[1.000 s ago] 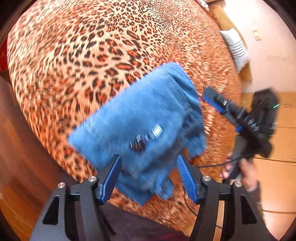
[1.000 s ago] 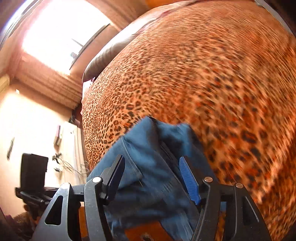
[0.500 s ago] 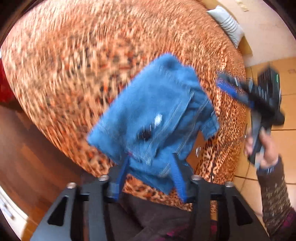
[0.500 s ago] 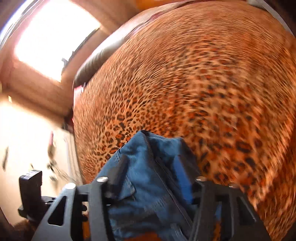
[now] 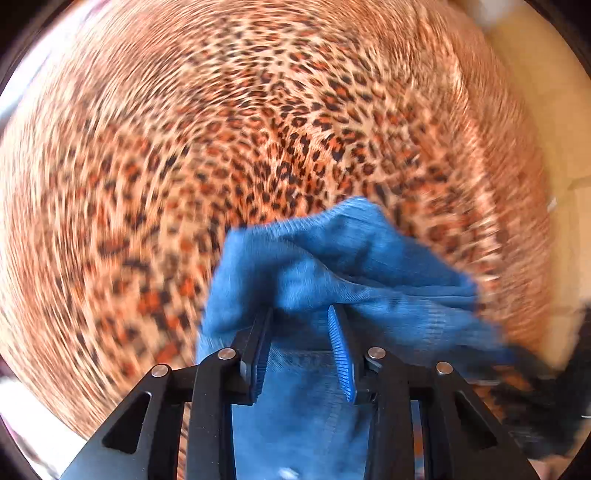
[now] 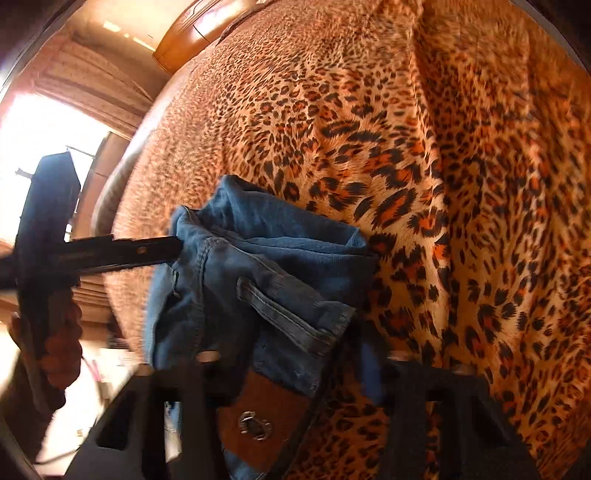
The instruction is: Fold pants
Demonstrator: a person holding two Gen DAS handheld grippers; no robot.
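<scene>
The blue denim pants (image 5: 332, 273) lie bunched on the leopard-print bed cover (image 5: 258, 129). My left gripper (image 5: 301, 317) has its fingers pushed into the cloth, and a fold of denim sits between them; the gap between them is narrower than before. In the right wrist view the pants (image 6: 266, 273) show a waistband with a brown leather patch (image 6: 266, 417). My right gripper (image 6: 291, 362) is blurred and partly covered by the denim, with cloth between its fingers. The left gripper (image 6: 162, 249) reaches into the pants from the left in that view.
The leopard-print cover (image 6: 443, 166) spans most of both views. A wooden headboard (image 6: 192, 33) stands at the far end and a bright window (image 6: 33, 140) is at the left. Tan floor (image 5: 554, 129) shows at the right of the bed.
Both grippers have moved in on the pants and their fingers have narrowed around the denim. The pants have bunched up and lifted at the near edge. Both views are motion-blurred.
</scene>
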